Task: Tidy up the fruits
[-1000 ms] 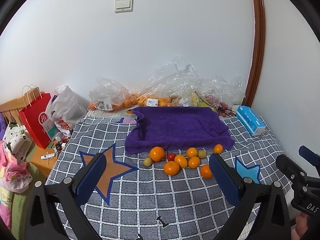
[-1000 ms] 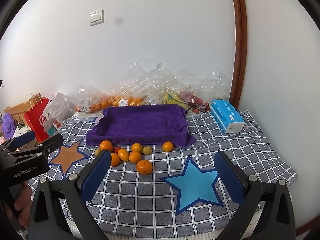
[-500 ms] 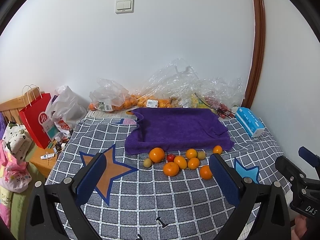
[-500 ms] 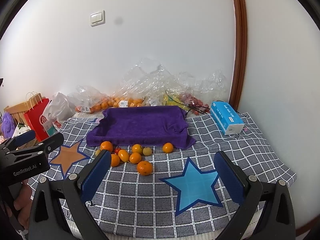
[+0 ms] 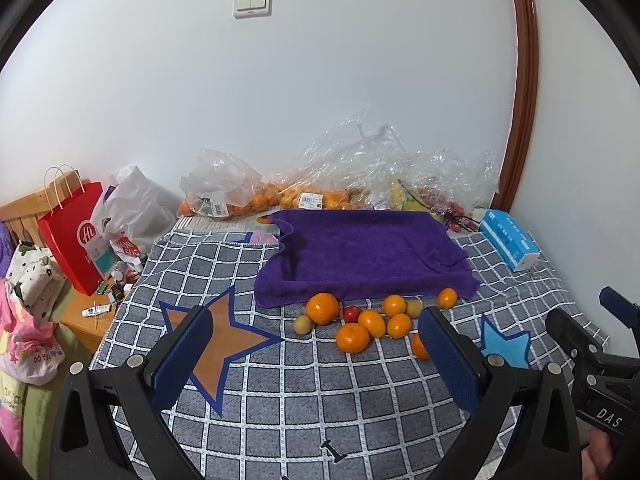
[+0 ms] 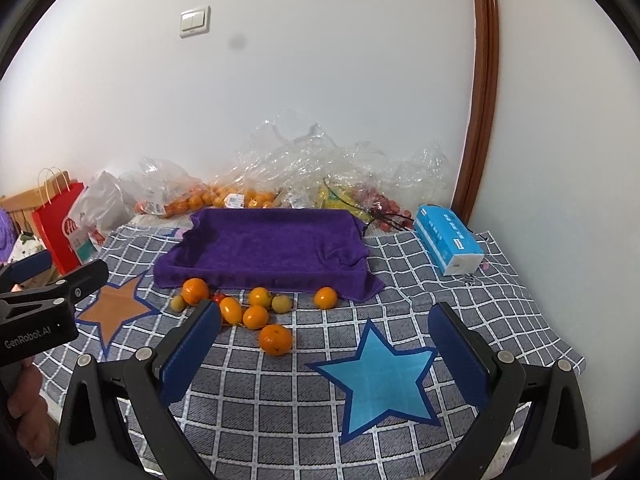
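Fruits cluster against the purple towel's near edge — both tools gape, empty.

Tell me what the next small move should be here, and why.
Probably move the open right gripper forward and down onto the nearest orange. It sits apart from the cluster, and the purple towel tray holds no fruit yet.
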`<state>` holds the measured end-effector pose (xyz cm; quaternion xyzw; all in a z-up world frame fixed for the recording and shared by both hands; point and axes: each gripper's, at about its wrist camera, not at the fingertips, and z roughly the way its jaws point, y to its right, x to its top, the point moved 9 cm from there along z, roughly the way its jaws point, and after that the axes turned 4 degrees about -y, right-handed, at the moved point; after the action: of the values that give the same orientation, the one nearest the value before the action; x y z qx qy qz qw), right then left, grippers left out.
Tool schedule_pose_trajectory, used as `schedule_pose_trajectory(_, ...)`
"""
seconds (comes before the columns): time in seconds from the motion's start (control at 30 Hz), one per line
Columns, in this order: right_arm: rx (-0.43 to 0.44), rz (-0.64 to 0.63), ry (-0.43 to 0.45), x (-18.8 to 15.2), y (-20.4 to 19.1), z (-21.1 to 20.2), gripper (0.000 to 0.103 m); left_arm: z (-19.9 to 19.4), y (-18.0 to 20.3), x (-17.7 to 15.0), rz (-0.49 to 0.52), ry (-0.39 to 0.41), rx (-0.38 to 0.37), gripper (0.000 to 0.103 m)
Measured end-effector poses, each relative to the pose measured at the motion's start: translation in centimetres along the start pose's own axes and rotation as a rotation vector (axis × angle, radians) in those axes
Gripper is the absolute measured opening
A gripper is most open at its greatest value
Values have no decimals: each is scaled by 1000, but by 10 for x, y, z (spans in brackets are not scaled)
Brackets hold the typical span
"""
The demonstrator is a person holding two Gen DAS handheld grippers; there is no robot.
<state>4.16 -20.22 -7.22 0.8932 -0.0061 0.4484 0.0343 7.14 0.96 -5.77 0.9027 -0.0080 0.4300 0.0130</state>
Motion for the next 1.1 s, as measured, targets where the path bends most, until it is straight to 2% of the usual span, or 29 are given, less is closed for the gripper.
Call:
schedule_pose_trajectory(0.4,43,-4,-19,-6,-8,63,102,56,-19,-1,-40,-61,0,103)
schedule_pose_trajectory(0.6,46,9,-73,-22,-6,100,102,88,-32,-8,-66,-109,1,100)
schedule_pose_trajectory(0.67,75,25,-102,-28,-7,110,102,96,-36,-9,-61,-118,6,98)
schedule_pose_trajectory(0.87,167,29,-199,-52,-20,140,94,114,-45,-14,-51,-134,18,97)
schedule_pose_trajectory(0.93,173,9,-221,-59,-27,147,87,121,-47,-17,-56,-160,3,97)
schedule_pose_trajectory(1.1,212,-25,-266,-73,-46,164,77,130,-55,-23,-53,-182,7,96)
